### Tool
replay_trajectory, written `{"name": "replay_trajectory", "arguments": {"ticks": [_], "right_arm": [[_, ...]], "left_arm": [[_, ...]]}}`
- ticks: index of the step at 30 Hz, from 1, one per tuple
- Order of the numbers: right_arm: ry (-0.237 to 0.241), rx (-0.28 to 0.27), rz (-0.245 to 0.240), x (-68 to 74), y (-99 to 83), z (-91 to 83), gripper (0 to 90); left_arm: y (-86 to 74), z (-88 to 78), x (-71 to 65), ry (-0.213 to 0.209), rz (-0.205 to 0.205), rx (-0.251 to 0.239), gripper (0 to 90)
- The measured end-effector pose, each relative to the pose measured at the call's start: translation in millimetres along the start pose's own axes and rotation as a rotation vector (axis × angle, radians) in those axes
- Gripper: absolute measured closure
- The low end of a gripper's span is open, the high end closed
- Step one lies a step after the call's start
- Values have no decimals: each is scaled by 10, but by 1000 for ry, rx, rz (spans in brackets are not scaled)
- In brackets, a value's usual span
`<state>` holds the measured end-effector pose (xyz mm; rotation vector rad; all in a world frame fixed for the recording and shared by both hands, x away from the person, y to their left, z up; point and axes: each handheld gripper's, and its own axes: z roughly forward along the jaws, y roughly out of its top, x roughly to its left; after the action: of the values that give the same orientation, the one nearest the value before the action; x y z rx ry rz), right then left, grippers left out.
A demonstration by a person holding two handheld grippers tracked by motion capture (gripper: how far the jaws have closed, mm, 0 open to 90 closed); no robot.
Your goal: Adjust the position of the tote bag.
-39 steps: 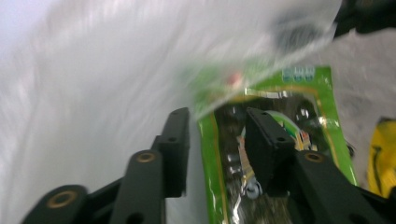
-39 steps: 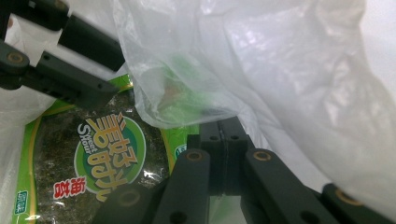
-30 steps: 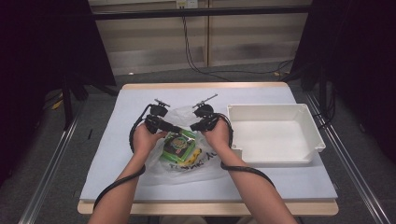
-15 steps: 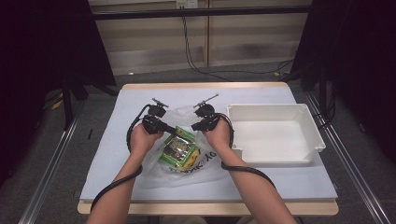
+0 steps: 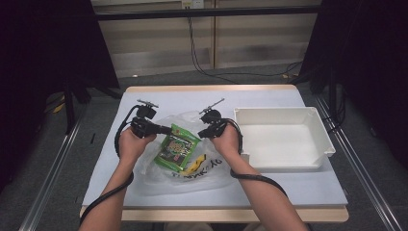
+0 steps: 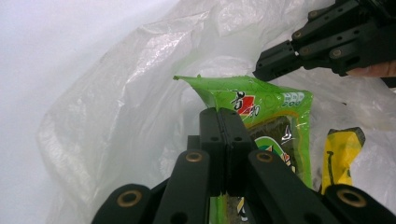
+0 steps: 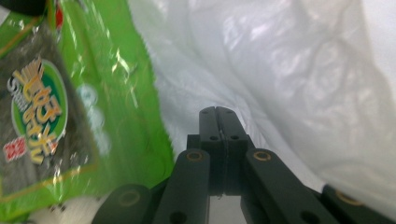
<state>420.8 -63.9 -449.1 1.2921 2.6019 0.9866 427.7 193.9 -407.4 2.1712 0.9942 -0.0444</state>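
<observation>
Nearest me, the clear bag (image 5: 185, 166) lies on the bench (image 5: 308, 187). The left tongs (image 5: 169, 129), which have just been closing, now pinch the green packet (image 5: 177, 148) and have tipped it up from the bag. At three o'clock the right tongs (image 5: 201, 134) grip the bag's edge, unmoved. The white tray (image 5: 284, 139) sits beyond.

the snack packet (image 5: 176, 147) is bright green, with a dark, near-black panel, a round green badge carrying yellow lettering, and a small red and white mark near its top edge. the plastic bag (image 5: 192, 171) around it is clear to milky white with black printed letters. a yellow wrapper (image 6: 340, 150) with black marks lies inside it. the tray (image 5: 284, 165) is plain white. the table cover (image 5: 312, 190) is pale blue-grey, and both grippers' jaws are matt black.
</observation>
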Motion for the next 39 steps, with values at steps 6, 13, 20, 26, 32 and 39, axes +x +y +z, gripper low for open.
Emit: {"name": "replay_trajectory", "arguments": {"ticks": [6,13,20,26,32,39], "right_arm": [[37,1,-22,64,5,-107,796],[55,-2,-32,128,9,-269,700],[140,-13,-39,159,39,-345,574],[198,8,-75,238,74,-198,511],[271,44,-77,256,115,-68,529],[309,84,-75,311,143,-92,762]], "left_arm": [[4,-33,4,4,5,6,894],[11,-28,8,20,1,17,894],[43,-32,-35,3,42,27,895],[91,-35,-128,-27,82,13,895],[124,-44,-174,-66,91,5,898],[73,-55,-146,-51,52,11,851]]}}
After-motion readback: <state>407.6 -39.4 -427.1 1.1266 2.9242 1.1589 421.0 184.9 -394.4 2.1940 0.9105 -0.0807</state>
